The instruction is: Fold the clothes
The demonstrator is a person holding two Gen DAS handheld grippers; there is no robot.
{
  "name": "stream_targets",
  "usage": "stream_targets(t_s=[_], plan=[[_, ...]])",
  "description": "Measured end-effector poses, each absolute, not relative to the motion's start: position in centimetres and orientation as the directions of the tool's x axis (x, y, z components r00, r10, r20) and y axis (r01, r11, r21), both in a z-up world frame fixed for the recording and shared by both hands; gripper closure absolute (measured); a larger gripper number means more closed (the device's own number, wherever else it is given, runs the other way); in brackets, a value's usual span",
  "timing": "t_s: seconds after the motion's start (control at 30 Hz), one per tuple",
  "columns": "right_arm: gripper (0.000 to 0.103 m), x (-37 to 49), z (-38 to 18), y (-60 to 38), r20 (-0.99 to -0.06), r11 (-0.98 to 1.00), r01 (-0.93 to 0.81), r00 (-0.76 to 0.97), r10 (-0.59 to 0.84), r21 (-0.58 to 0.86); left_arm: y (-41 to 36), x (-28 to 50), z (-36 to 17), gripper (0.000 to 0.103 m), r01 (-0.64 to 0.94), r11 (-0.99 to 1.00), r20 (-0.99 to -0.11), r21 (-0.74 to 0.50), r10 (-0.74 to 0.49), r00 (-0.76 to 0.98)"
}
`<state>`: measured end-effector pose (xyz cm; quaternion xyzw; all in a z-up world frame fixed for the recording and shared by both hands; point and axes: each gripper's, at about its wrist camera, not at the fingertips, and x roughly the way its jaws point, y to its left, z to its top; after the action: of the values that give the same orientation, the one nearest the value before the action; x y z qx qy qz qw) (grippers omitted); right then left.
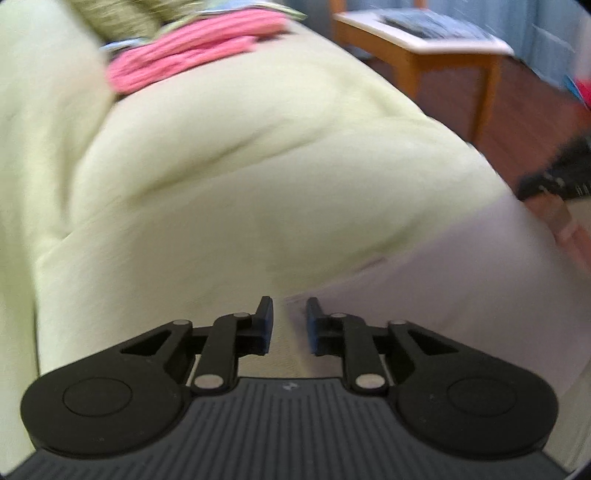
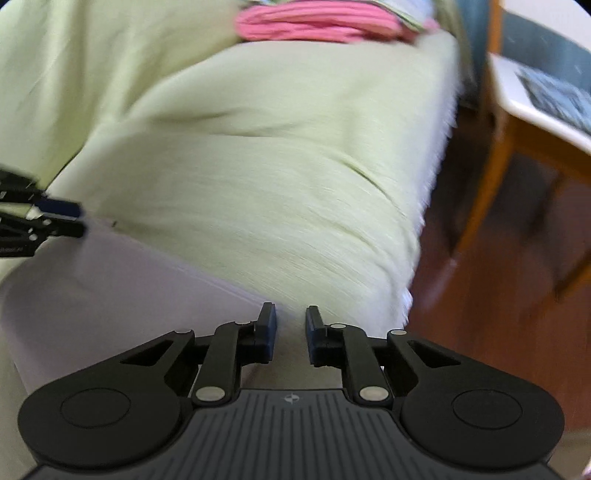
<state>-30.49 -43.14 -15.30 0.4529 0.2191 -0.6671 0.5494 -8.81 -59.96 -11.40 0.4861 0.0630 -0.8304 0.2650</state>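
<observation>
- the left gripper (image 1: 289, 325) hangs over the near edge of a pale lilac garment (image 1: 436, 266), jaws slightly apart with nothing pinched between them.
- the right gripper (image 2: 290, 334) is the same: a narrow gap, empty.
- the garment lies flat on the light green bedspread (image 2: 277, 166).
- a pink folded pile (image 2: 321, 22) sits at the far end.

A home is shown, most likely a bedroom or living room. A soft surface is covered by a pale green spread (image 2: 280, 177), on which a pink knitted garment (image 2: 325, 22) is laid. A wooden-legged desk (image 2: 517, 110) with a white top is set beside it on a dark reddish wood floor (image 2: 498, 332).
</observation>
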Motion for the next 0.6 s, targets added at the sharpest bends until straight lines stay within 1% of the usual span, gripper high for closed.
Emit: stream_targets(t_s=[0.07, 0.17, 0.23, 0.33, 0.4, 0.43, 0.5, 0.53, 0.57, 0.6], plan=[[0.091, -30.1, -14.2, -42.7, -0.823, -0.287, 0.933, 0.015, -0.568, 0.215, -59.8, -7.9, -9.6, 0.09, 0.535, -0.838, -0.827, 0.103, -0.372, -0.423], [0.09, -28.5, -12.8, -42.6, -0.782, -0.216, 0.942, 0.07, -0.619, 0.255, -57.5, -7.2, -8.3, 0.09, 0.468, -0.88, -0.825, 0.078, -0.321, -0.466], [0.09, -26.7, -12.3, -42.5, -0.764, -0.142, 0.951, 0.126, -0.633, 0.275, -55.3, -6.8, -8.6, 0.09, 0.415, -0.907, -0.842, 0.075, -0.28, -0.46], [0.09, -23.1, -12.3, -41.7, -0.756, -0.046, 0.96, 0.186, -0.627, 0.275, -52.5, -5.9, -10.4, 0.09, 0.364, -0.927, -0.868, 0.097, -0.257, -0.424], [0.091, -21.3, -12.9, -40.8, -0.773, -0.014, 0.967, 0.194, -0.605, 0.254, -51.6, -4.9, -12.1, 0.089, 0.359, -0.919, -0.871, 0.161, -0.304, -0.386], [0.093, -20.8, -13.5, -40.2, -0.781, -0.014, 0.976, 0.165, -0.603, 0.217, -51.2, -4.3, -12.8, 0.086, 0.359, -0.914, -0.868, 0.189, -0.327, -0.374], [0.096, -20.7, -14.1, -39.2, -0.792, -0.033, 0.988, 0.103, -0.602, 0.154, -52.1, -3.1, -12.9, 0.085, 0.412, -0.892, -0.852, 0.188, -0.356, -0.383], [0.096, -21.0, -14.2, -38.8, -0.796, -0.053, 0.99, 0.074, -0.6, 0.132, -52.7, -2.8, -12.8, 0.08, 0.445, -0.876, -0.85, 0.185, -0.37, -0.374], [0.096, -21.4, -14.2, -38.7, -0.803, -0.072, 0.99, 0.057, -0.593, 0.123, -53.1, -2.5, -12.6, 0.08, 0.469, -0.858, -0.846, 0.208, -0.399, -0.355], [0.096, -21.8, -14.1, -38.6, -0.81, -0.092, 0.989, 0.041, -0.585, 0.116, -53.1, -2.4, -12.3, 0.083, 0.481, -0.847, -0.843, 0.227, -0.418, -0.339]])
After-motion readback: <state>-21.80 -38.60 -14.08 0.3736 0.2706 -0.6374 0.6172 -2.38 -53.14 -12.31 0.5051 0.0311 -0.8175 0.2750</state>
